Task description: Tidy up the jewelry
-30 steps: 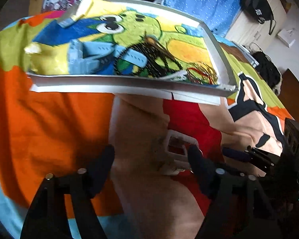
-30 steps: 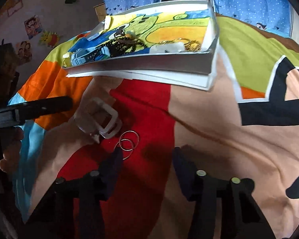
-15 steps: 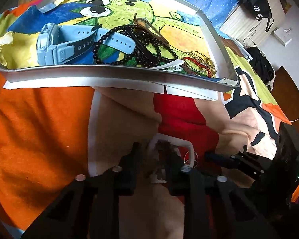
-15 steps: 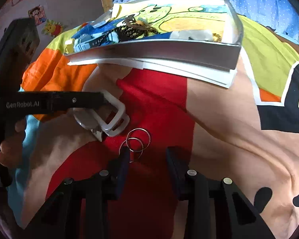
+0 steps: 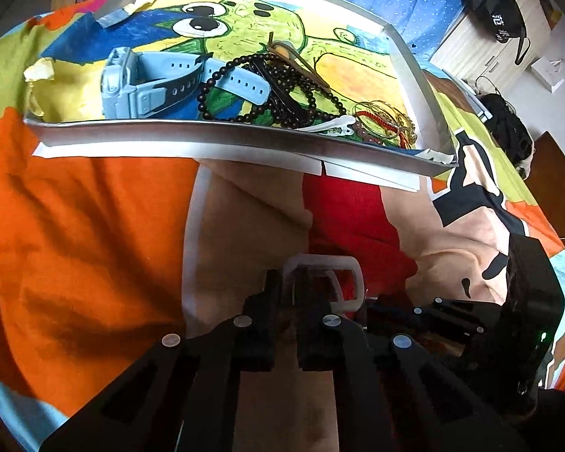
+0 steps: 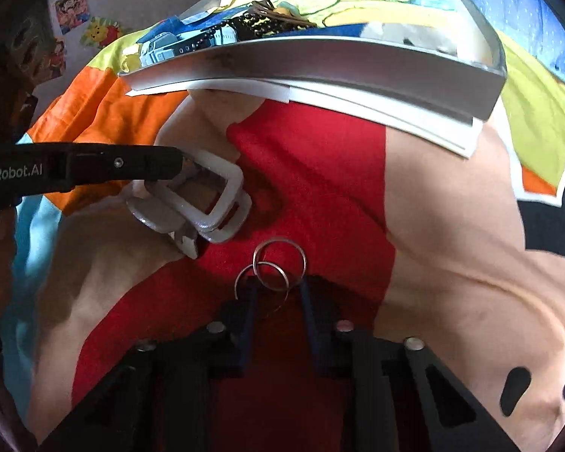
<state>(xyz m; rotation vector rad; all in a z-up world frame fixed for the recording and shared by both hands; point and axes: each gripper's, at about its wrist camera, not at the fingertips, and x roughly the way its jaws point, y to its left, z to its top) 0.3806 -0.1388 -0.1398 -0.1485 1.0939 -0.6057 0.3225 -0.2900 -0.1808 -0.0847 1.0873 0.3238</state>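
A white plastic hair clip point(image 5: 329, 267) point(image 6: 203, 203) lies on the colourful bedspread. My left gripper point(image 5: 288, 282) is shut on its near end; its dark finger shows from the left in the right wrist view point(image 6: 105, 167). Two linked silver rings point(image 6: 277, 267) lie on the red patch. My right gripper point(image 6: 277, 292) is narrowed around their near edge, with a gap still between the fingers. A white tray point(image 5: 222, 132) point(image 6: 320, 64) with a cartoon lining lies beyond. It holds a blue watch point(image 5: 150, 83), a dark bead necklace point(image 5: 275, 90) and gold and red bangles point(image 5: 386, 122).
The bedspread point(image 5: 75, 226) is wrinkled, with folds near the clip. White paper sheets point(image 6: 376, 101) stick out under the tray's near edge. A black bag point(image 5: 501, 7) hangs on a cabinet at far right. Posters point(image 6: 71, 11) hang on the left wall.
My left gripper closed from wide open onto the white clip. My right gripper moved forward to the silver rings and narrowed its fingers around them.
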